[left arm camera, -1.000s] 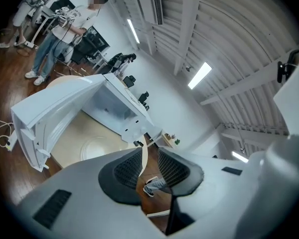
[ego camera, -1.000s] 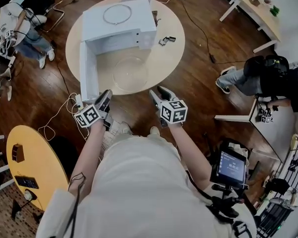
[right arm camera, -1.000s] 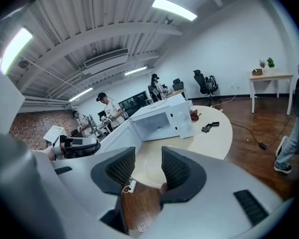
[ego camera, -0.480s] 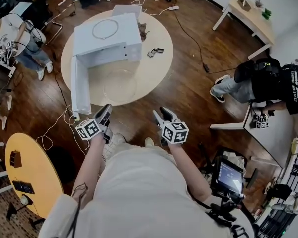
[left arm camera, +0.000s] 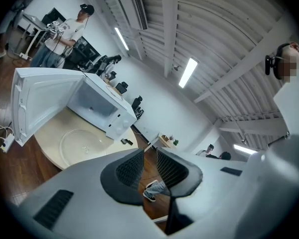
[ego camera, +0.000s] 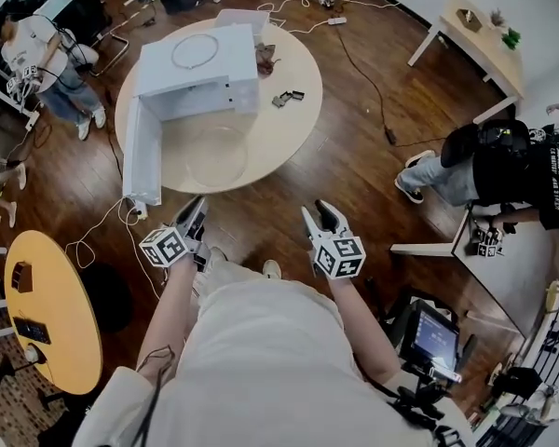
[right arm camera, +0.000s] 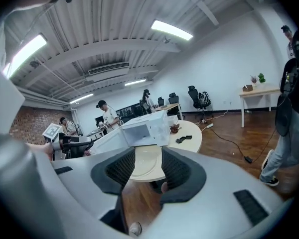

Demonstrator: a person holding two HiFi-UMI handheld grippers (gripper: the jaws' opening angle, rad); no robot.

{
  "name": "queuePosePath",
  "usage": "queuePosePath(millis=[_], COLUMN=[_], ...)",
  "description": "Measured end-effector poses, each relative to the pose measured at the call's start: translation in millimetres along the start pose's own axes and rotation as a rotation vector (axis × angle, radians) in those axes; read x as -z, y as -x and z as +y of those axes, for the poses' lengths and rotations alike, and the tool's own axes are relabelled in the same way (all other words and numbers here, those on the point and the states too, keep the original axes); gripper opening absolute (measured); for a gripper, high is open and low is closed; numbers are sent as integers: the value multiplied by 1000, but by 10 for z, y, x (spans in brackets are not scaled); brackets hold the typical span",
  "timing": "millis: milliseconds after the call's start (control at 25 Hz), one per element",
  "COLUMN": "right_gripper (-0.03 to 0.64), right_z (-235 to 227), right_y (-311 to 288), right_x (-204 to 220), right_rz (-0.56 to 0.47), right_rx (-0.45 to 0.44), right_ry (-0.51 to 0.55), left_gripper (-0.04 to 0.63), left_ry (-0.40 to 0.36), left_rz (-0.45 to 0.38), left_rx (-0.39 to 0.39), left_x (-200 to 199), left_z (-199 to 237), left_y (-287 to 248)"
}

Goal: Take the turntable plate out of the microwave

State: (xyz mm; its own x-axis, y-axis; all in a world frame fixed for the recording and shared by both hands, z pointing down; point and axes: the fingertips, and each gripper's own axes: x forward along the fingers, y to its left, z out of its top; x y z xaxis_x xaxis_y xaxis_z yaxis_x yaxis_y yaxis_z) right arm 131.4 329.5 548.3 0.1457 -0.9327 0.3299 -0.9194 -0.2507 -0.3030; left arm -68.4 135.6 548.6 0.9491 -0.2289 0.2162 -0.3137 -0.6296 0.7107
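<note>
The glass plate [ego camera: 216,152] lies flat on the round counter [ego camera: 284,124], upper left of centre in the head view, just in front of the microwave [ego camera: 197,63], whose door [ego camera: 142,152] stands open at the plate's left. Being round, it offers no long axis. It sits up-frame of both my claws, well apart from them across the floor [ego camera: 261,214]. My left claw [ego camera: 194,210], almost straight below it, is the nearer; its jaws are narrow, have just been closing, and hold nothing. My right claw [ego camera: 321,214], further right, gapes wide and empty. I judge the plate already out.
</note>
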Motion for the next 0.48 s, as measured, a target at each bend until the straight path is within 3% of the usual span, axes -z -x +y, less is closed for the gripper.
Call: queuePosePath(millis=[480], right_gripper=[167], right_z=[-228], right_y=[266], right_x=[-99], right_rz=[-86], right_rx=[46], right_ry=[143], left_gripper=[75], left_ry=[-73], left_rz=[-15], left_rx=[-112], left_x=[125], left_z=[-74], left_y=[532])
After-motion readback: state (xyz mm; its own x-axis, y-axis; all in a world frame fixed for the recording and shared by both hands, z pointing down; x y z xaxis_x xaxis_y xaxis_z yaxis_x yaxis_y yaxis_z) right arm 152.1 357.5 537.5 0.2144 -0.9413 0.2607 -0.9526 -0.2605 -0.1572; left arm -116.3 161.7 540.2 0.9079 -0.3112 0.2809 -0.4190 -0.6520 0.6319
